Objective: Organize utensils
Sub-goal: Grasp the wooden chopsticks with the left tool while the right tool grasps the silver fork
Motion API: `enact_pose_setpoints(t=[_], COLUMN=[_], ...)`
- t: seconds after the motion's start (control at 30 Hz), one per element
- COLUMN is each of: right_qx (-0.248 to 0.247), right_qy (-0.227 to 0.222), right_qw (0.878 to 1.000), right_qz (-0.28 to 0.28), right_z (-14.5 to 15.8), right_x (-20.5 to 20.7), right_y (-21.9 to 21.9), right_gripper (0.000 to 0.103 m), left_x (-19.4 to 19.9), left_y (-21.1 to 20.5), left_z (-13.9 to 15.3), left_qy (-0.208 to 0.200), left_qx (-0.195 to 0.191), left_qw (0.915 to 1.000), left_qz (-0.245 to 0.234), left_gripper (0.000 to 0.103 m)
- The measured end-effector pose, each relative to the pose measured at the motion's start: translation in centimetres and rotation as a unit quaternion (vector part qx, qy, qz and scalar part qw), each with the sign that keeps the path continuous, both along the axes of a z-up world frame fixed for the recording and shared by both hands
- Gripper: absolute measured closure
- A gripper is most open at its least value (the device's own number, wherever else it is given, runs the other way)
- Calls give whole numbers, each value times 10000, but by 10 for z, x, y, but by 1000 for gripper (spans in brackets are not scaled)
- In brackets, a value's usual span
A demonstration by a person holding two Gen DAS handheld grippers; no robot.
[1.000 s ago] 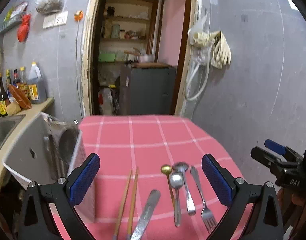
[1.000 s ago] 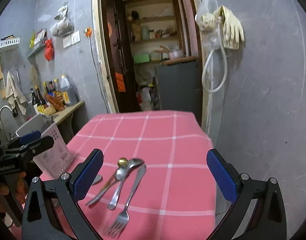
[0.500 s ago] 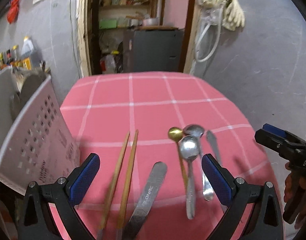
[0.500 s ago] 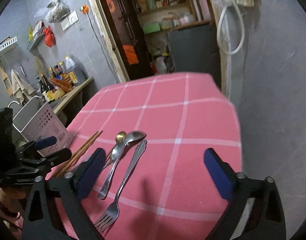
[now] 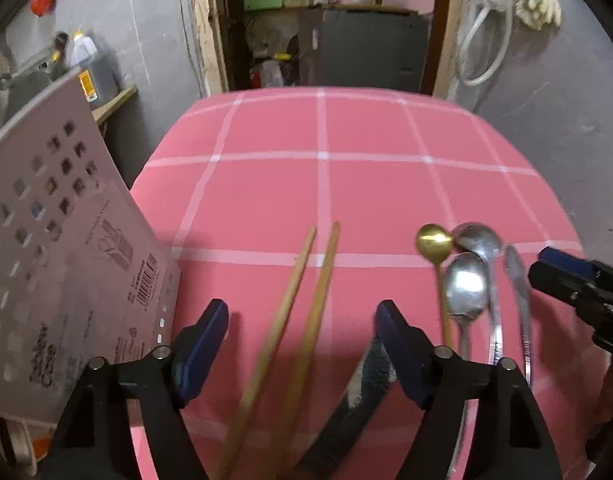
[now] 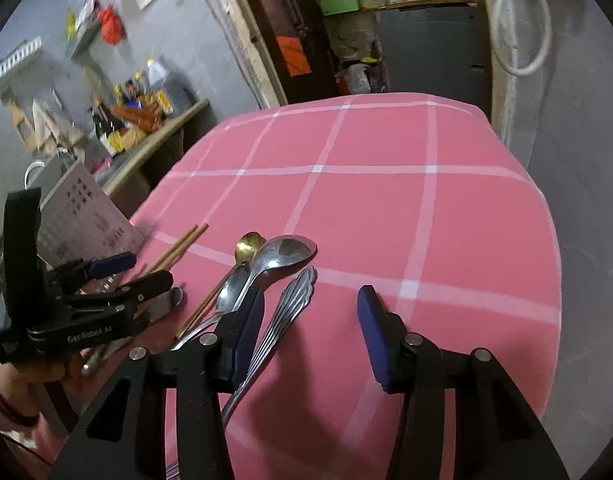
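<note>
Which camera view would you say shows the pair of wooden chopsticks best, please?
The left wrist view: the chopsticks run nearly full length between its open fingers. The right wrist view shows only their far tips behind the left gripper.

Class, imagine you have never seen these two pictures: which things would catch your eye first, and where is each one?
The pink checked cloth fills both views. On it a pair of chopsticks runs between the pads of the closing left tool, and to their right lie the spoons. A fork lies by the closing right tool, and a grey basket stands at the cloth's left edge.
</note>
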State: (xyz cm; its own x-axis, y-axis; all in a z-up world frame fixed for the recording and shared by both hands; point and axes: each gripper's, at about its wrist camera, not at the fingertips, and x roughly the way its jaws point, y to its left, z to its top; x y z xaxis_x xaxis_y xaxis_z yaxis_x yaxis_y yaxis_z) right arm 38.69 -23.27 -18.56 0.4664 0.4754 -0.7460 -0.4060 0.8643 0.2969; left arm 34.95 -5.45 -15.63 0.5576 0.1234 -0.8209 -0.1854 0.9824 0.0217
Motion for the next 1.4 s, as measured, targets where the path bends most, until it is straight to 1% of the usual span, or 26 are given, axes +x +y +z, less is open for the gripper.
enact_pose_setpoints(t=[0.07,0.17,0.23,0.3,0.37,0.43,0.5,0.53,0.6,0.63,0.67,0.73,0.83,0.9,1.0,1.07,1.13,1.17,1.2,1.3,1.33,1.4], right_qx=[-66,-267,-476,-721,-989,-1365,-1602,-1658,-1759,-1774,-1740,-1625,-1504,-1427,-1252,-1024,-765,-527,-361,60,179,225], right_qy=[29,28,-20,-95,-171,-254,-260,-199,-123,-78,-6,151,195,163,190,327,519,712,797,1098,1198,1279], right_qw=[10000,9996,9989,9973,9949,9903,9867,9859,9842,9839,9844,9859,9874,9885,9902,9919,9930,9929,9927,9893,9874,9855], right_qz=[39,40,19,-40,-65,-31,-34,-85,-142,-182,-250,-380,-445,-481,-580,-671,-735,-791,-825,-961,-1014,-1092], right_z=[0,0,1,2,3,4,7,8,10,11,13,16,15,16,17,15,13,10,10,5,4,1], right_x=[4,5,3,-2,-6,-10,-15,-15,-17,-18,-19,-22,-32,-41,-47,-46,-45,-43,-43,-37,-34,-33], right_y=[7,15,20,23,29,39,43,42,36,35,33,27,19,13,3,-6,-15,-22,-28,-37,-39,-38], right_gripper=[59,59,59,59,59,59,59,59,59,59,59,59,61,64,70,70,70,70,70,70,70,70], left_x=[4,9,9,9,10,10,12,13,15,14,15,14,12,11,8,4,2,3,2,4,7,8], left_y=[2,1,1,2,3,5,5,5,5,2,1,-3,-5,-5,-6,-7,-12,-14,-16,-9,-6,-4], left_z=[-4,-7,-7,-7,-8,-9,-9,-9,-8,-8,-6,-5,-3,-1,0,-2,-2,-2,-2,-4,-4,-5], left_qy=[118,271,276,288,302,340,388,417,435,443,452,488,552,591,705,814,1029,1115,1171,1322,1389,1426], left_qx=[14,95,97,64,-22,-115,-163,-177,-186,-178,-179,-232,-410,-550,-874,-1089,-1287,-1313,-1355,-1675,-1794,-1868], left_qw=[9999,9995,9994,9994,9993,9991,9987,9985,9985,9986,9986,9985,9976,9967,9937,9907,9860,9844,9830,9761,9730,9709], left_qz=[71,118,157,179,197,225,279,308,285,237,203,128,70,41,-3,-60,-263,-349,-395,-415,-433,-471], left_gripper=[34,35,36,36,38,39,40,41,49,56,63,71,81,82,86,90,90,90,90,90,90,90])
